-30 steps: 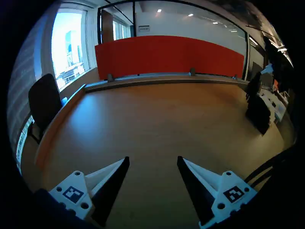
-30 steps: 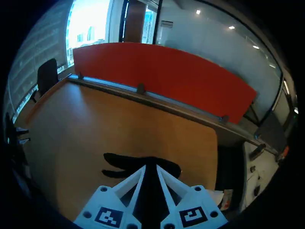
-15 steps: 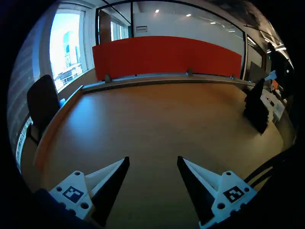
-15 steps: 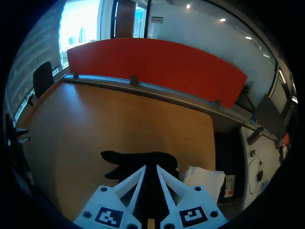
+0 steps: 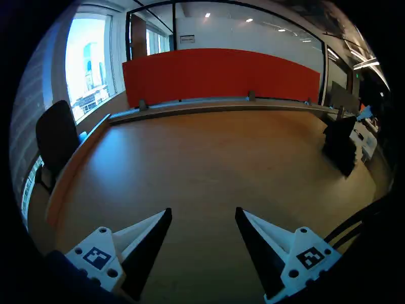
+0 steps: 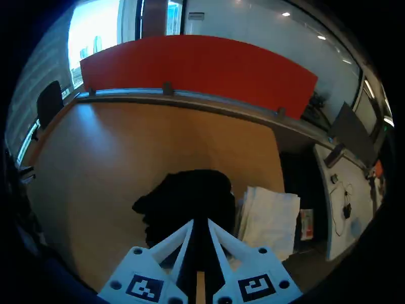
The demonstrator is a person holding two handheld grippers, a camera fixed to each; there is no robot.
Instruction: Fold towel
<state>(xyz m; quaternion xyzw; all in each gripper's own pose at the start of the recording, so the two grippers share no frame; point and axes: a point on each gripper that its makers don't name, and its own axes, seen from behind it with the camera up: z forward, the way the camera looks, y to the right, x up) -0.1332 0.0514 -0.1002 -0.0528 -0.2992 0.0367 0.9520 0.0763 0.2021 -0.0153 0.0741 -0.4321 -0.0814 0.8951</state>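
Currently: left hand-held gripper (image 5: 202, 210) spread wide, empty, above desk (image 5: 202, 147); right hand-held gripper (image 6: 200, 221) pinched narrow on one dark towel (image 6: 187, 195); one white stack (image 6: 268, 220) beside.

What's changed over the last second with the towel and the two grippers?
The right gripper, shut on the dark towel throughout, swung toward the edge of the wooden table. More of the towel now shows ahead of it, and a white folded stack has come into view beyond that edge. The left gripper stayed open over the table, barely moving.
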